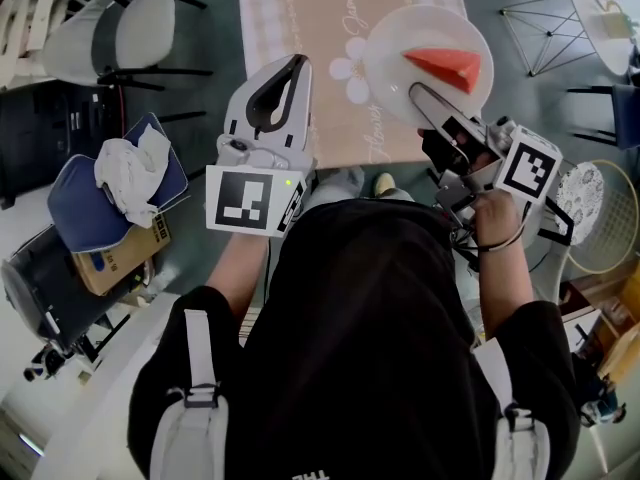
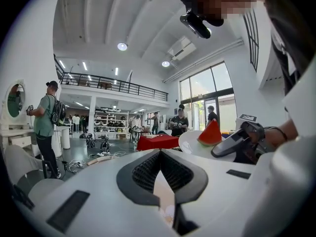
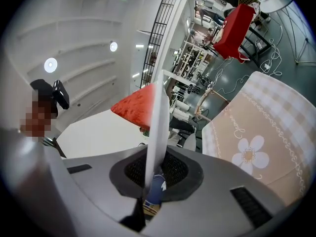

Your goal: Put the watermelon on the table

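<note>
Head view, looking steeply down over a person's shoulders at a gripper in each hand. The right gripper has its fingers closed on the near rim of a white plate, and the right gripper view shows that rim pinched between them. One red wedge of watermelon lies on the plate, and nothing else is on it. The plate hangs over the near right corner of the table, which is covered by a beige cloth printed with white flowers. In the left gripper view the plate appears to be held up in the air, not resting on anything. The left gripper is beside it over the table's near edge, its fingers closed together with nothing between them.

The task looks partly done: the watermelon has been carried to the table but is not yet set down. What seems left is to lower the plate onto the cloth and let go of the rim.
</note>
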`<state>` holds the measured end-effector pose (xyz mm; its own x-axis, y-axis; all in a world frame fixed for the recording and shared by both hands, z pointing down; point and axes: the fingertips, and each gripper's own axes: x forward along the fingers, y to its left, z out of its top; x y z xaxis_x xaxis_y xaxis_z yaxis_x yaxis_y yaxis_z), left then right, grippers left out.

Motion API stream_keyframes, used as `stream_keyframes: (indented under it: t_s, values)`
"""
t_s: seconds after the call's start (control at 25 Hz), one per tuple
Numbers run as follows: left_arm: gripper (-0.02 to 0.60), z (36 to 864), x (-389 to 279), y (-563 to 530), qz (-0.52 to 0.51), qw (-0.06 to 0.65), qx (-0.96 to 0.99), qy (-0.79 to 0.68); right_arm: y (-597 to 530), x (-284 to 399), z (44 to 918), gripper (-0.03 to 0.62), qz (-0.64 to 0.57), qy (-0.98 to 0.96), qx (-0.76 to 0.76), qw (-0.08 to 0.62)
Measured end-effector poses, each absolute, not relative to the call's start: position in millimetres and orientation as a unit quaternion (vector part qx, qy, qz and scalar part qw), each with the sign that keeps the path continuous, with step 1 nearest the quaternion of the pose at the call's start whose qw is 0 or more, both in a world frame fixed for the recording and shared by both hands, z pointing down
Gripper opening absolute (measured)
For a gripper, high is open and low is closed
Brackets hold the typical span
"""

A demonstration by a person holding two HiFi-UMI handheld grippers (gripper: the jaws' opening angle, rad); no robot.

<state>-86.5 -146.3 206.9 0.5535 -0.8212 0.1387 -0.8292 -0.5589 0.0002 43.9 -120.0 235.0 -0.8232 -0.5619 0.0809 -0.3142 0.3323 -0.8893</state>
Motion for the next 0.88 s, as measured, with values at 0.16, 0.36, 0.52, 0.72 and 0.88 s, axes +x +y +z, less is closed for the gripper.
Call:
stream_keyframes:
  t_s: [0.16,0.36,0.52,0.72,0.88]
  values:
    - [0.012,210,-92,-154,0.055,0.041,0.885,-0.46,-126,40,237,0.026,-0.508,0.803,-0.285,0.122]
    - [0.012,214,-107,-162,0.052,0.043,0.889,-0.454,-134,30,238,0.026,-0.504,0.8,-0.301,0.127]
    - [0.012,209,-116,-166,0.041,0.039,0.89,-0.452,-139,21,235,0.026,-0.498,0.801,-0.309,0.127]
    - [0.012,205,-123,-171,0.027,0.037,0.89,-0.453,-145,11,232,0.026,-0.493,0.803,-0.311,0.125]
    - [0.012,201,-123,-175,0.02,0.039,0.89,-0.454,-149,10,228,0.026,-0.496,0.802,-0.308,0.128]
